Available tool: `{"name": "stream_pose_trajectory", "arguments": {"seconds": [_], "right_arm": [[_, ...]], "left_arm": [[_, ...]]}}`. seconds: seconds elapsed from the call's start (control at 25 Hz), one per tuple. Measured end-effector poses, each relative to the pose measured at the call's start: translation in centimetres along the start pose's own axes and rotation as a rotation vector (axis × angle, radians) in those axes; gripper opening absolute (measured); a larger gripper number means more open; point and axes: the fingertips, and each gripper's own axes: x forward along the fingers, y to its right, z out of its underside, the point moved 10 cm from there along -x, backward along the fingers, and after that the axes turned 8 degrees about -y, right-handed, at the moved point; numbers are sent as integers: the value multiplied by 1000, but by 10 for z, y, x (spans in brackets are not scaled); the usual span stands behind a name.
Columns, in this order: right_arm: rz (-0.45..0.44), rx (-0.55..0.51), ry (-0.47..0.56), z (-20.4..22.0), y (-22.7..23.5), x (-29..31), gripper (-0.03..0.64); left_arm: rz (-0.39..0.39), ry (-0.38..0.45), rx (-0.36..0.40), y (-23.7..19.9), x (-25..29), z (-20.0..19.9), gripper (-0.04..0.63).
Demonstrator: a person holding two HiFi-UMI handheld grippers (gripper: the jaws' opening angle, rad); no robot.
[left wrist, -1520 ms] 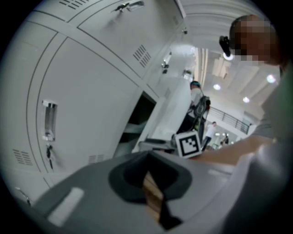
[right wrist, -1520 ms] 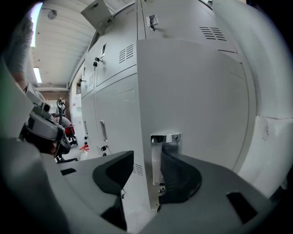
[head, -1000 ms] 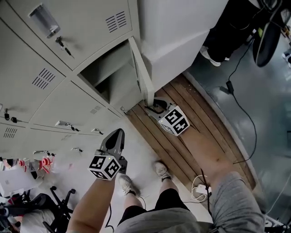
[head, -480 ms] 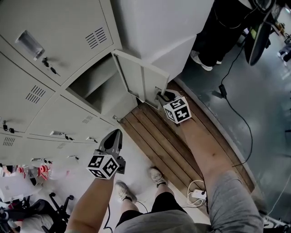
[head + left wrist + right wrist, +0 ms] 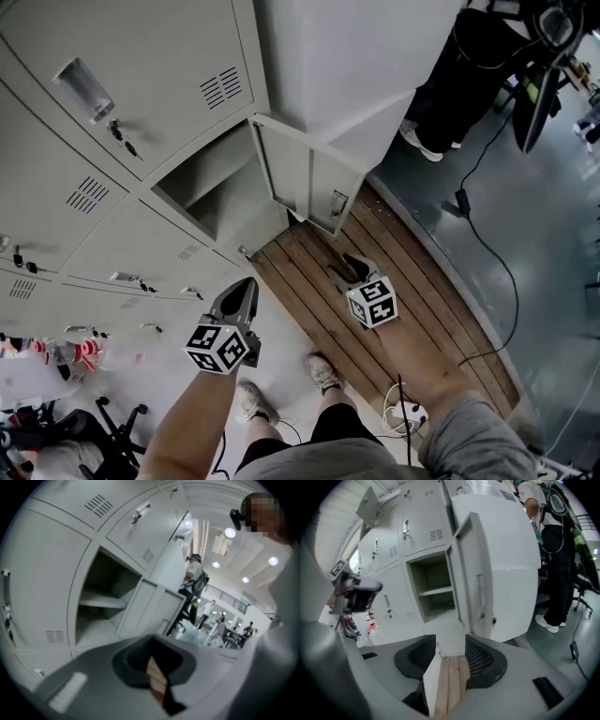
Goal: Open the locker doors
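A bank of grey lockers (image 5: 84, 197) fills the left of the head view. One compartment (image 5: 211, 192) stands open, its door (image 5: 305, 178) swung out to the right with the handle (image 5: 337, 202) showing. My right gripper (image 5: 349, 272) hovers over the wooden floor, apart from and below the door. Its jaws have just been opening, and nothing is between them. In the right gripper view the right gripper (image 5: 450, 649) faces the compartment (image 5: 433, 588) and door (image 5: 476, 583). My left gripper (image 5: 239, 298) hangs before closed lower doors, jaws together; the left gripper (image 5: 151, 656) is empty.
Closed doors with keys (image 5: 122, 141) surround the open compartment. A white cabinet side (image 5: 356, 66) stands right of the lockers. A wooden strip (image 5: 412, 281) borders grey floor with a cable (image 5: 487, 225). A person in dark trousers (image 5: 469, 66) stands top right. A chair base (image 5: 37, 431) sits bottom left.
The locker door has swung from barely ajar to wide open. My right gripper has come off the door's edge and drawn back toward me. The left gripper has hardly moved.
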Motion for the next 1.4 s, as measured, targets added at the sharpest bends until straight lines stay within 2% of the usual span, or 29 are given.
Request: {"name": "stream_pose_trajectory", "arguments": {"seconds": [0.12,0.32,0.64,1.08,1.24,1.4], "right_arm": [[-119,2,-54,46,-51,-11,189],[-177,93,-45,68,-80,-17,189],[-211,17,34,30,-70,-8,189],[-267,-66,132,-20,-54,0,168],[-299,-116,137,-29,-81,25,110],[-350,-172,116,-23,-152,73,37]], "left_arm": [[-2,-7,-17,-10,-4,5,0],[-26,13,-25,-23,-14,12,3],[-81,-15,-79,-25,-14,30,3],[-136,-33,-45,-13,-5,15,3],[-161,-45,-45,-38,-33,29,3],[-187,-48,-94,-95,-78,66,3]]}}
